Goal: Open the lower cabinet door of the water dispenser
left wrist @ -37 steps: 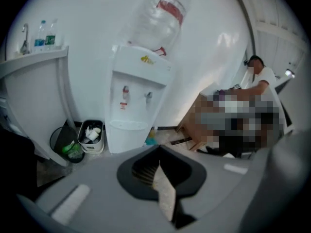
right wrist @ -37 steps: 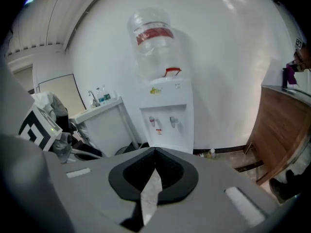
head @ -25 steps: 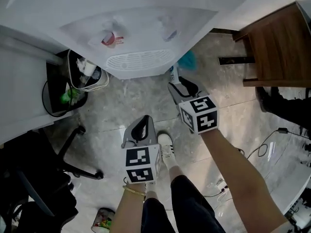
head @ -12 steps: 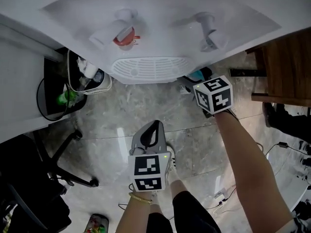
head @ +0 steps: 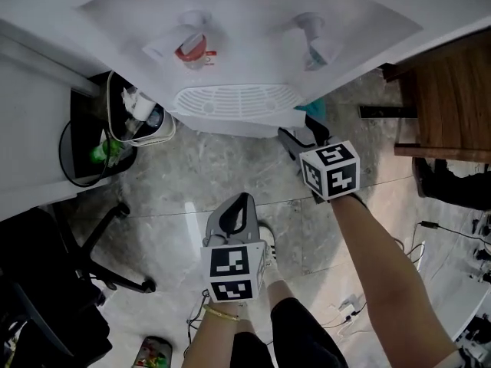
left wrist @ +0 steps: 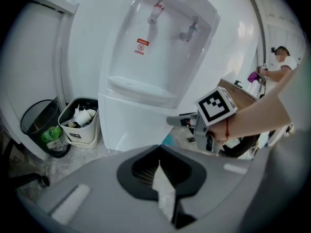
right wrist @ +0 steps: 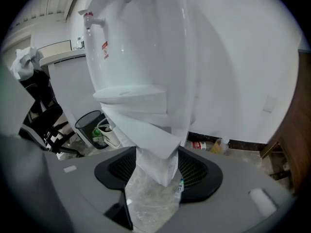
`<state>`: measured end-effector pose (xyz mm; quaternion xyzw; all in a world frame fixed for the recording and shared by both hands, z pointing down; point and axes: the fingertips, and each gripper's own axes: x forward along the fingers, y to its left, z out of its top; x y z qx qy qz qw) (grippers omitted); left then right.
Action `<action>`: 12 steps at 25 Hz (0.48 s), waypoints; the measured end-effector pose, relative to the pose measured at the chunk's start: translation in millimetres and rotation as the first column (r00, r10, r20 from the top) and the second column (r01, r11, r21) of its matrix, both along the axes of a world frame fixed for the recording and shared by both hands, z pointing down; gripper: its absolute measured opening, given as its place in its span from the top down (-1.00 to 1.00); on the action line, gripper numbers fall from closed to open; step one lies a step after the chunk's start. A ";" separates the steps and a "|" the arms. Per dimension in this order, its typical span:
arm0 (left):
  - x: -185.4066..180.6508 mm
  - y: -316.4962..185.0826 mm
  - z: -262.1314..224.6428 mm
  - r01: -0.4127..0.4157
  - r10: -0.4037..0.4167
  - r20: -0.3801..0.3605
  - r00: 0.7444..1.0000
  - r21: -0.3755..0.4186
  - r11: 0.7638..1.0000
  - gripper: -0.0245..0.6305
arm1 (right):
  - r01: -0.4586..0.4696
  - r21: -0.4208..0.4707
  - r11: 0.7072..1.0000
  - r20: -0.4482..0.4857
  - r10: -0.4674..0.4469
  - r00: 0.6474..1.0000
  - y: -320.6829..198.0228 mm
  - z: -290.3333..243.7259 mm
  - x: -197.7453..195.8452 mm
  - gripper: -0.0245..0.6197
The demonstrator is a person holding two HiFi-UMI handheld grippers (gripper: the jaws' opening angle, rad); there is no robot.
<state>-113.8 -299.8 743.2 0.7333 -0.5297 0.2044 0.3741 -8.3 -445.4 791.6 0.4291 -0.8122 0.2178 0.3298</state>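
**Water dispenser** (head: 245,21): white, floor-standing, against a white wall. It has two taps, the red-capped tap (head: 188,48) on the left and the pale tap (head: 314,44) on the right, with a slotted drip tray (head: 234,98) below them.

**Lower cabinet door** (right wrist: 155,171): a white panel under the drip tray, at the foot of the dispenser. In the right gripper view its edge juts out at an angle from the body and reaches in between the jaws.

**Right hand-held gripper** (head: 301,135): low at the dispenser's front right corner. It is clenched on the lower cabinet door, and the white panel fills the gap between the black pads at their tips. Its marker cube (head: 330,171) sits above the wrist.

**Left hand-held gripper** (head: 239,204): held back over the floor (head: 199,175), well apart from the dispenser and pointing towards it. It is clenched, with only a thin sliver between the pads and nothing in them. Its marker cube (head: 230,271) faces up.

**White bin** (head: 138,121): just beside the dispenser's left side, holding crumpled paper and cups.

**Black wire bin** (head: 92,156): beside the white bin, on its outer side, with a green bottle inside.

**Wooden furniture** (head: 453,98): dark brown, to the right of the dispenser.

**Office chair** (head: 69,282): black, lower left, with its star base on the marbled surface.

**Small bottles** (right wrist: 199,145): lying on the floor along the skirting, to the right of the dispenser.
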 end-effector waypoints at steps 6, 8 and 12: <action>-1.6 37.4 3.7 -0.007 0.008 0.014 1.000 -0.034 0.999 0.90 | 0.040 -0.049 0.998 -0.007 -0.041 0.999 73.5 -1.6 -9.5 0.26; -5.2 51.5 5.3 -0.010 0.011 0.025 1.000 -0.037 0.999 0.90 | 0.082 -0.064 0.995 -0.008 -0.082 0.997 101.8 -2.1 -18.0 0.33; -20.8 75.2 4.6 0.015 -0.014 0.027 1.000 -0.025 1.000 0.90 | 0.142 -0.102 0.985 0.047 -0.137 0.989 158.0 -4.5 -52.6 0.46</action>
